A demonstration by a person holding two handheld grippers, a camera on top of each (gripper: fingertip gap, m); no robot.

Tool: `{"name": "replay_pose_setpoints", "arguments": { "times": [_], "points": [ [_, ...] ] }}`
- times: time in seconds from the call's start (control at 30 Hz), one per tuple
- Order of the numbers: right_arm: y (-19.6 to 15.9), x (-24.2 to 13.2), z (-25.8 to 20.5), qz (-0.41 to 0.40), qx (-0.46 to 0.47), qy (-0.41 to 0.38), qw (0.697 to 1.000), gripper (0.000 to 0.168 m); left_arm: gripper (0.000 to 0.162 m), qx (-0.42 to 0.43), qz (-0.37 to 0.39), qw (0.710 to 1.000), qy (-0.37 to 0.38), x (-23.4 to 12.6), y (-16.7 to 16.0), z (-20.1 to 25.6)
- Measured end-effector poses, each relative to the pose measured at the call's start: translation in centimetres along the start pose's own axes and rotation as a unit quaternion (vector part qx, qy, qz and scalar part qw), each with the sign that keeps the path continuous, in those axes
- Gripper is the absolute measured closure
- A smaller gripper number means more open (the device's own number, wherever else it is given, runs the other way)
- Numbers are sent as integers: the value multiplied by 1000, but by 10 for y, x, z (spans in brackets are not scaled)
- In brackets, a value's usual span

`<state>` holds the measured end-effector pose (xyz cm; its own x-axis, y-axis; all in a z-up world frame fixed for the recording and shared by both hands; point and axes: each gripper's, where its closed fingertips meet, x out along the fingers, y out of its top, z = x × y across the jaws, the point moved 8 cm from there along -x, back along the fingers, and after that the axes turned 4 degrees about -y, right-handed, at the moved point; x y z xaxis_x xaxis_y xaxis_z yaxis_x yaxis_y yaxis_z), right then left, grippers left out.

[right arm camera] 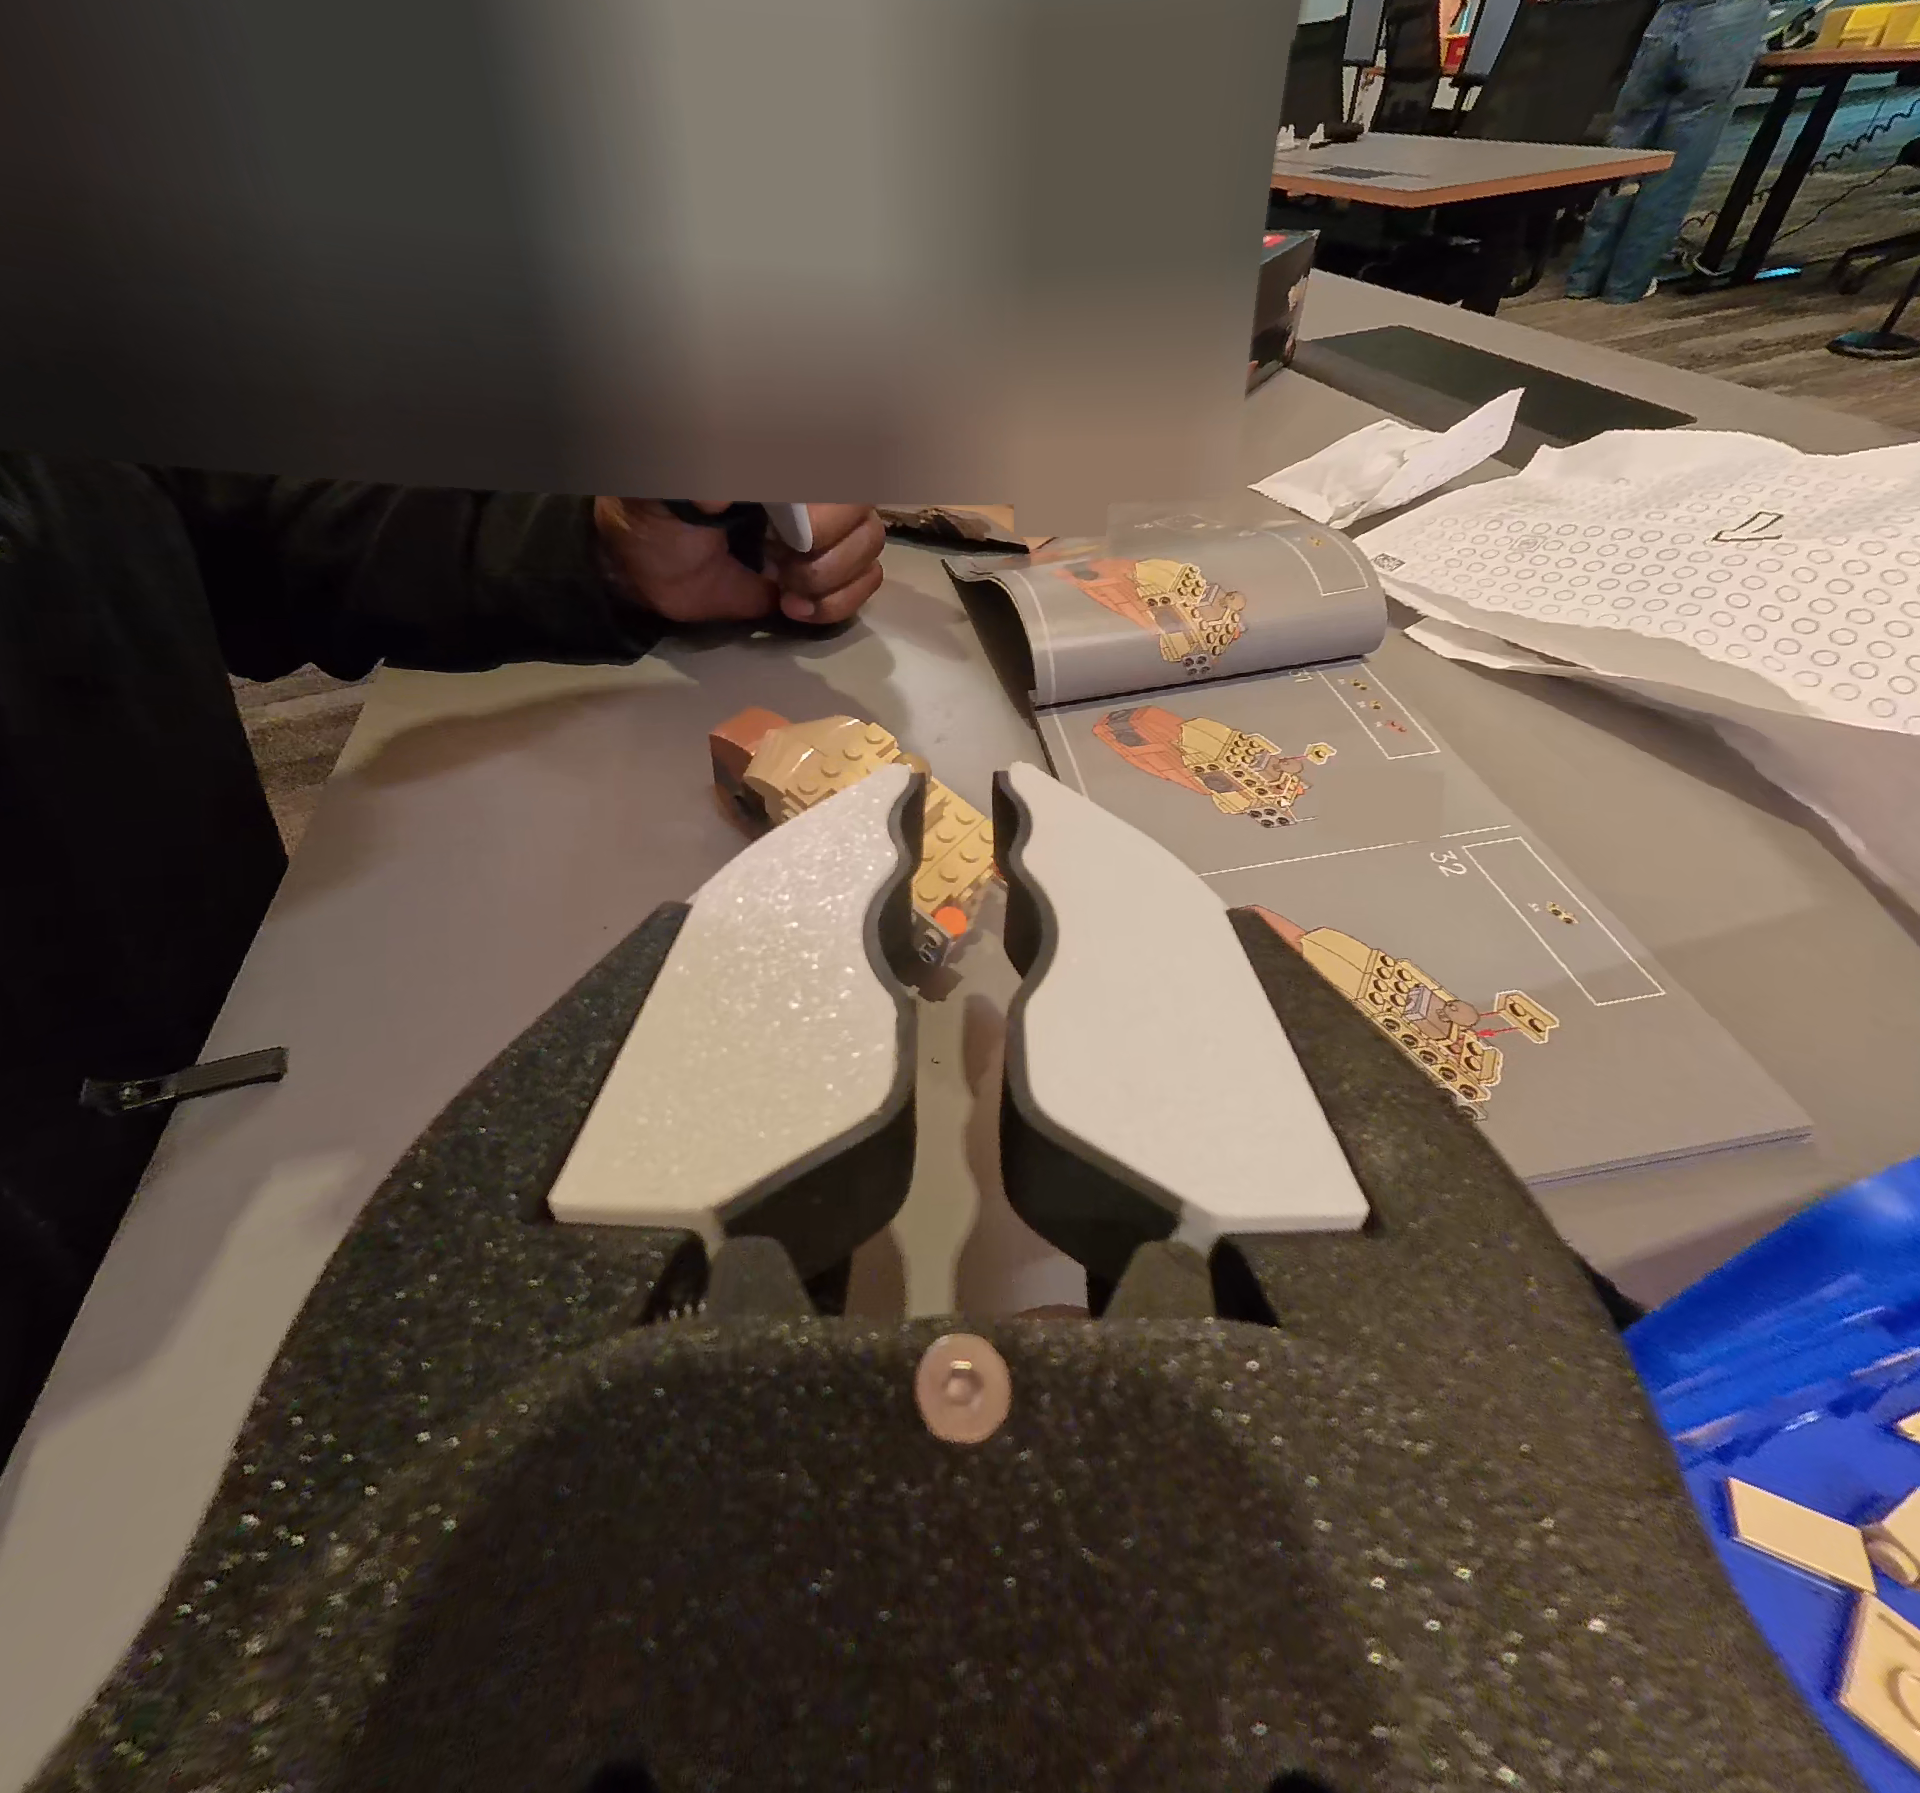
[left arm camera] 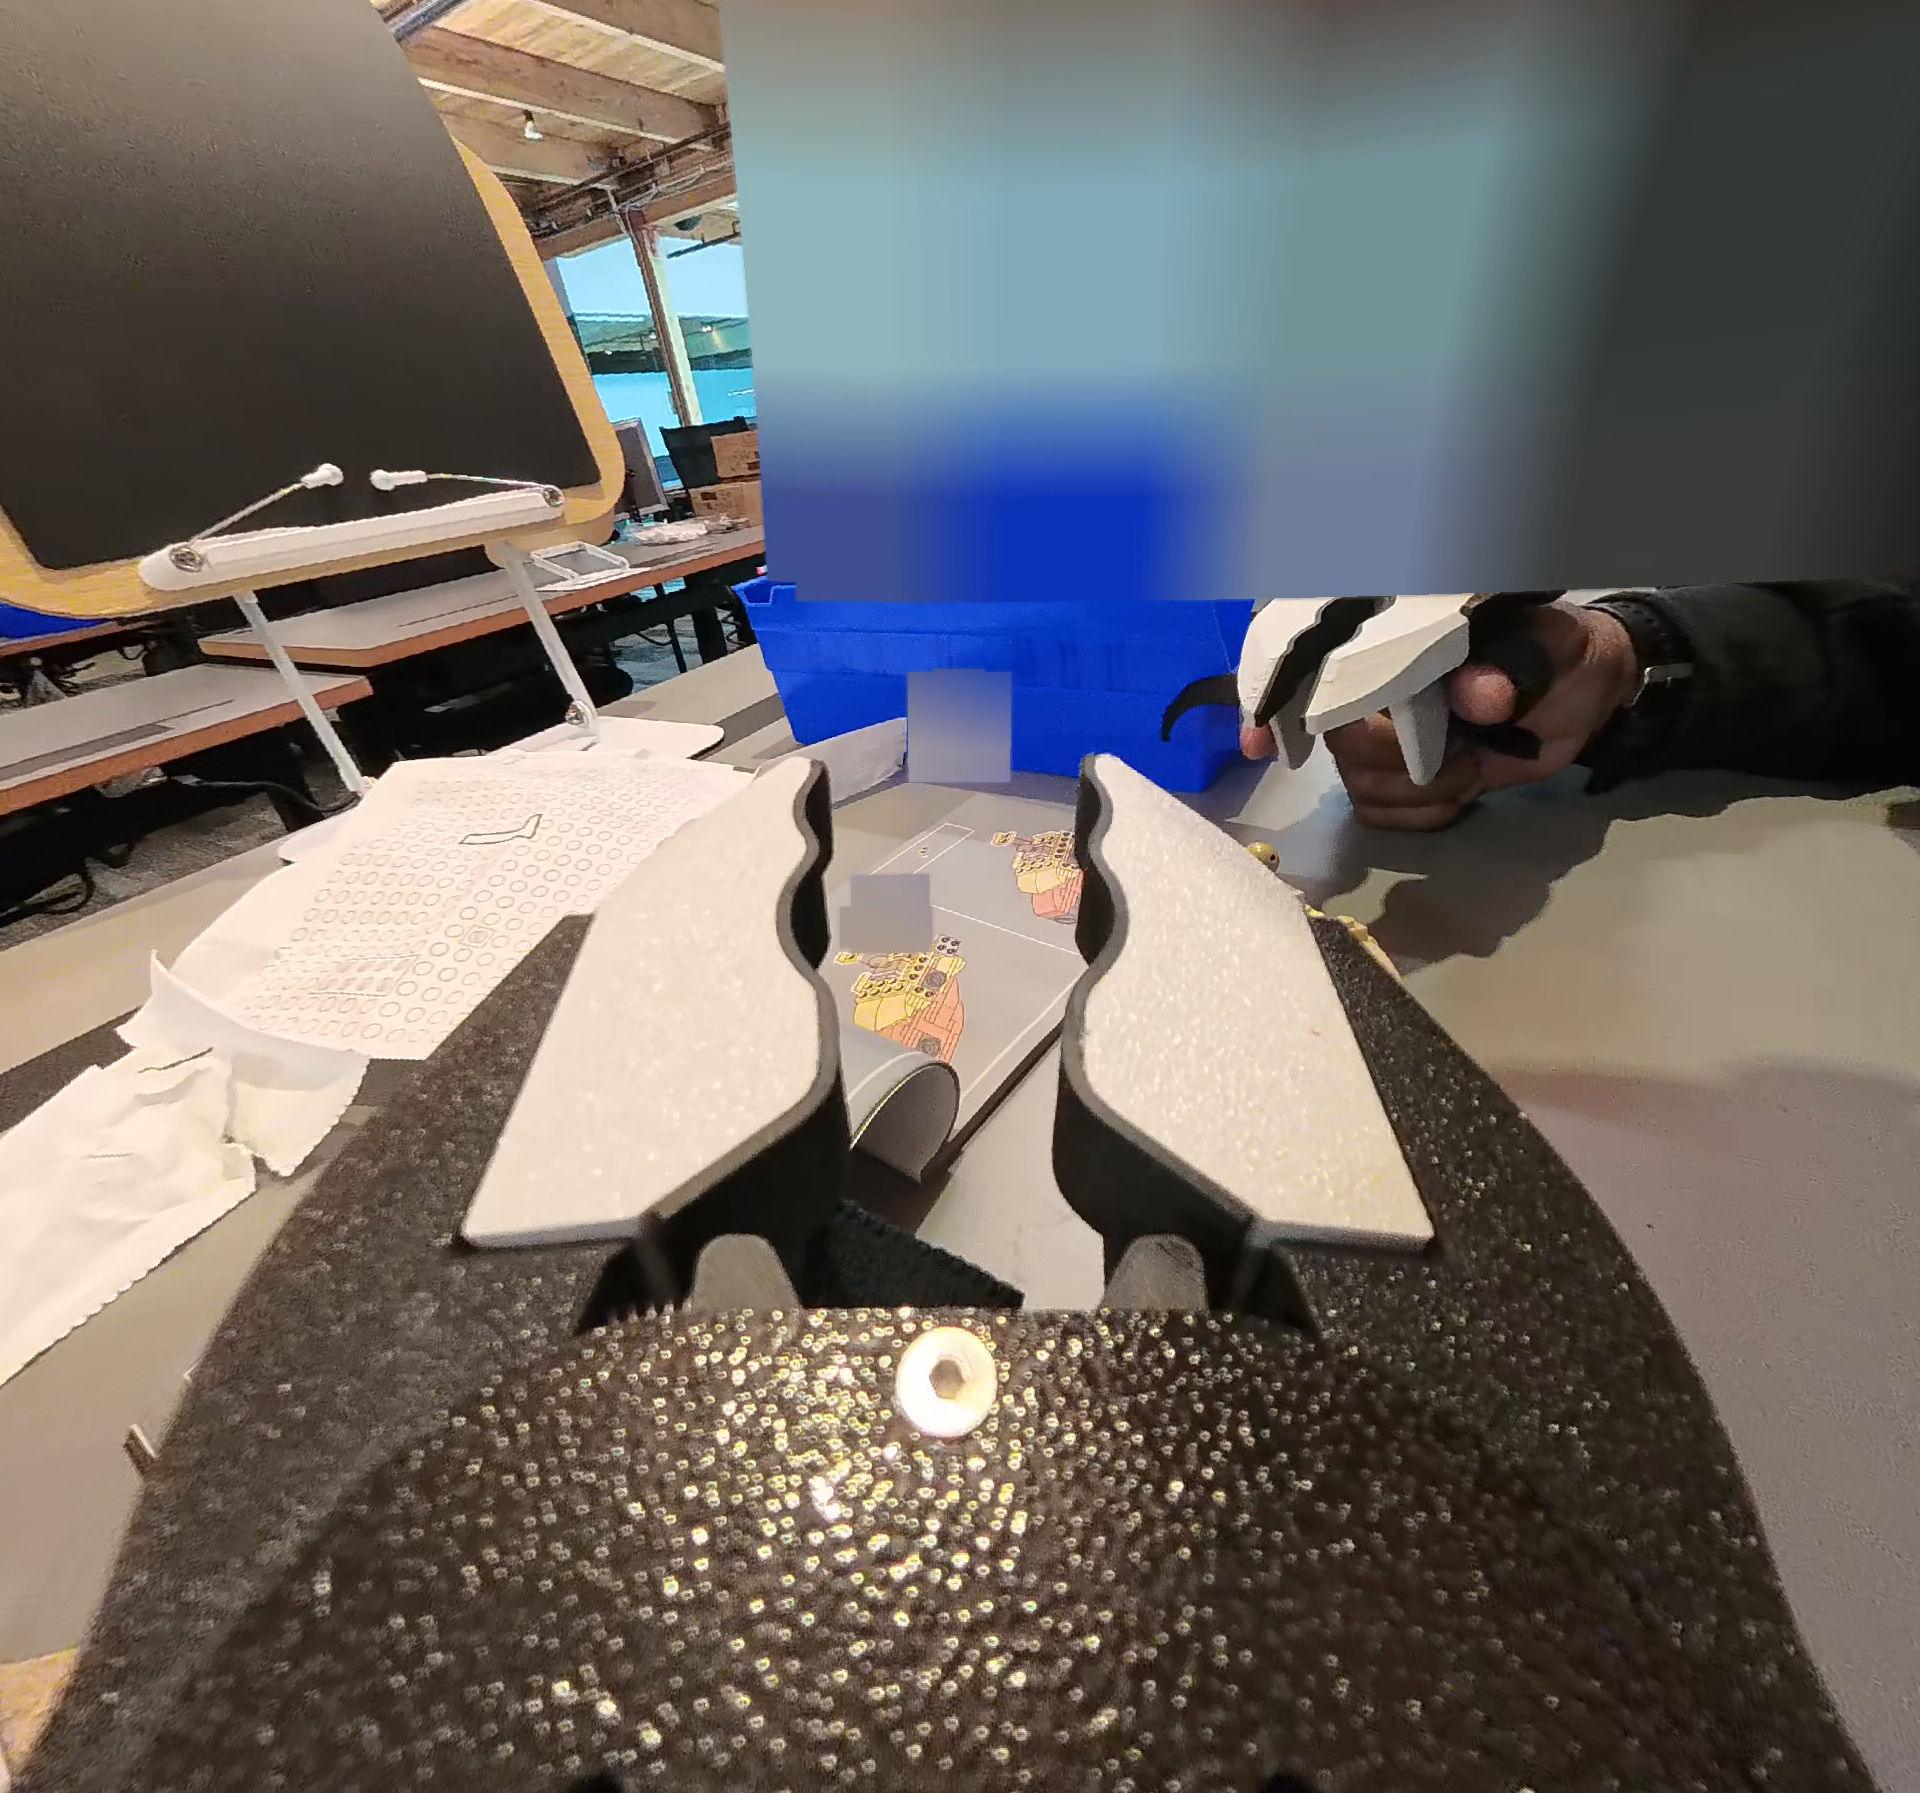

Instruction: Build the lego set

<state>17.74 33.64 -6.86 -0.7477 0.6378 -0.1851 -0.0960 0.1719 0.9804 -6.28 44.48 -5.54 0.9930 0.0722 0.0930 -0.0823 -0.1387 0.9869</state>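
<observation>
A partly built tan and brown lego model (right arm camera: 810, 756) lies on the grey table (right arm camera: 468, 912), just beyond and partly behind my right gripper (right arm camera: 958, 779). The right gripper's fingers stand a narrow gap apart with nothing between them. It also shows far right in the left wrist view (left arm camera: 1273, 730), held by a hand. An open instruction booklet (right arm camera: 1351, 860) lies to the model's right. My left gripper (left arm camera: 951, 775) is wide open and empty above the booklet (left arm camera: 935, 974). In the right wrist view only the hand (right arm camera: 748, 569) holding it shows.
A blue bin (right arm camera: 1766, 1328) with tan lego pieces (right arm camera: 1797, 1525) stands at the near right, and also shows in the left wrist view (left arm camera: 862, 663). Torn white paper bags (left arm camera: 447, 891) lie left of the booklet. A black board on a white stand (left arm camera: 260, 237) stands behind them. Across from one pair of fingers to the other is roughly 15 cm.
</observation>
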Motion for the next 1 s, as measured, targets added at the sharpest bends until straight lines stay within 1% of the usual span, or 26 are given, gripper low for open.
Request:
{"name": "replay_pose_setpoints", "arguments": {
  "times": [1.0],
  "points": [
    [0, 0, 2, 0, 10, 4, 1000, 159, 119, -3, -3, 1000, 3, 1, 0, -1]
  ]
}}
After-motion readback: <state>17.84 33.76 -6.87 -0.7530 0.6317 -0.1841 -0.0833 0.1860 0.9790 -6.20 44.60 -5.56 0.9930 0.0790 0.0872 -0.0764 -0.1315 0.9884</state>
